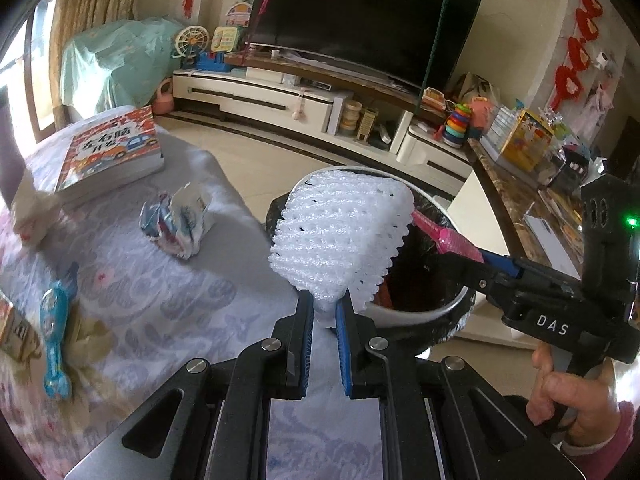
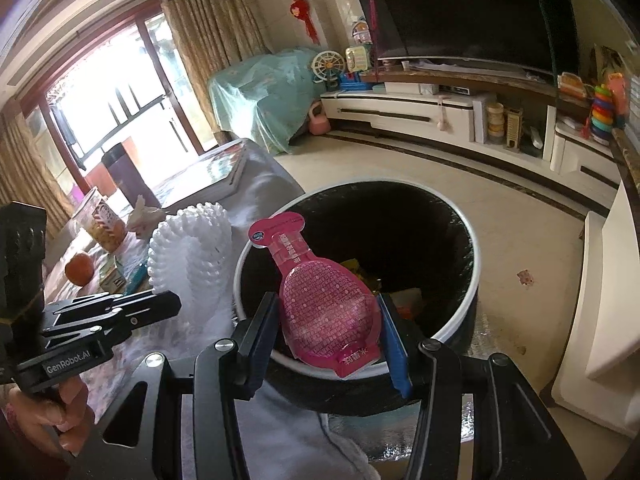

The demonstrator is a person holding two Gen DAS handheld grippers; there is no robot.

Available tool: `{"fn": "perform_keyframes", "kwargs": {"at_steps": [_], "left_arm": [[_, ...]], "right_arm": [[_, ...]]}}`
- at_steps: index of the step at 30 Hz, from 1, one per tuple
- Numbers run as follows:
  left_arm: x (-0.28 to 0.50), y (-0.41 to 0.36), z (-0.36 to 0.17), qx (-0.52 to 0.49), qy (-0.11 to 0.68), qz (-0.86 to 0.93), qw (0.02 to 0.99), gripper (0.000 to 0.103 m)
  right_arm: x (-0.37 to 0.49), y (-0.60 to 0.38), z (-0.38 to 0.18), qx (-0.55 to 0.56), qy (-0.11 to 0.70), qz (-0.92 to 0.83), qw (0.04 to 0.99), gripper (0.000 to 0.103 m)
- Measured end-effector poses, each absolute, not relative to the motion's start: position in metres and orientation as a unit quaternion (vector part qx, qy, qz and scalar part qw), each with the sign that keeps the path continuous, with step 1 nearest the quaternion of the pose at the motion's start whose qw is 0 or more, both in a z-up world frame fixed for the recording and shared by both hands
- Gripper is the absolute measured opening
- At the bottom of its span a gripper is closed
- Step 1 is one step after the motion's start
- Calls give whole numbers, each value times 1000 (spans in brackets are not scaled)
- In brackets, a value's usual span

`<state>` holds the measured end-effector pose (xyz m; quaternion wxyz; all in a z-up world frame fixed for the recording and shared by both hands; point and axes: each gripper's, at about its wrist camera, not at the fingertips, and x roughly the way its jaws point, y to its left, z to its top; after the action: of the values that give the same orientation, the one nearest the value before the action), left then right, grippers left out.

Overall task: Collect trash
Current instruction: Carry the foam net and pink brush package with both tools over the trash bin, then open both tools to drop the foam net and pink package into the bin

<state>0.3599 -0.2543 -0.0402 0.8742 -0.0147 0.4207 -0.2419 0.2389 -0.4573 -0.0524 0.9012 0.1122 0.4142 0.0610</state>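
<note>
My left gripper (image 1: 325, 312) is shut on a white foam fruit net (image 1: 340, 236) and holds it at the near rim of the trash bin (image 1: 424, 312). The net also shows in the right wrist view (image 2: 192, 256). My right gripper (image 2: 328, 320) is shut on a pink plastic pouch (image 2: 320, 300) and holds it over the bin's near rim (image 2: 456, 328). The bin has a black liner and some trash inside. In the left wrist view the right gripper (image 1: 460, 252) reaches in from the right with the pouch (image 1: 448, 236) over the bin.
On the cloth-covered table (image 1: 168, 300) lie a crumpled wrapper (image 1: 176, 220), a blue toy (image 1: 56, 344), a book (image 1: 112, 152) and crumpled tissue (image 1: 32, 208). An orange (image 2: 79, 268) and a snack box (image 2: 100, 224) stand further back. A TV cabinet (image 1: 280, 100) is beyond.
</note>
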Motion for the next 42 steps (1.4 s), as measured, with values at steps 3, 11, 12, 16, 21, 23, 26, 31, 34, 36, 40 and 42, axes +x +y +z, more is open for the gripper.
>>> {"fn": "perform_keyframes", "kwargs": {"at_steps": [3, 11, 12, 16, 21, 23, 26, 31, 34, 36, 40, 42], "left_arm": [[368, -264, -38, -8, 420, -245, 874, 10], [387, -286, -40, 9, 424, -254, 869, 10], [388, -289, -40, 11, 425, -254, 869, 10], [396, -298, -42, 17, 427, -255, 867, 10], [402, -305, -42, 23, 428, -262, 864, 10], [404, -307, -43, 24, 430, -260, 864, 10], [406, -310, -44, 23, 432, -259, 864, 10], [407, -312, -44, 23, 433, -258, 863, 10], [408, -312, -43, 18, 433, -258, 864, 15], [408, -312, -44, 17, 432, -257, 864, 17], [407, -311, -43, 21, 427, -257, 867, 28], [403, -310, -42, 20, 423, -254, 870, 49]], "right_arm": [[242, -465, -54, 114, 416, 56, 901, 49], [257, -477, -53, 114, 421, 48, 898, 49], [259, -479, -53, 113, 422, 48, 898, 49], [264, -481, -52, 105, 425, 45, 898, 49], [269, -485, -54, 105, 428, 43, 897, 49], [271, -486, -55, 104, 430, 41, 896, 50], [272, -487, -56, 105, 430, 40, 896, 50], [273, -487, -57, 103, 432, 41, 895, 50], [276, -488, -57, 101, 434, 42, 894, 50], [276, -487, -57, 99, 435, 42, 894, 50], [278, -487, -59, 101, 440, 42, 891, 52], [279, -488, -59, 102, 441, 42, 891, 52]]}}
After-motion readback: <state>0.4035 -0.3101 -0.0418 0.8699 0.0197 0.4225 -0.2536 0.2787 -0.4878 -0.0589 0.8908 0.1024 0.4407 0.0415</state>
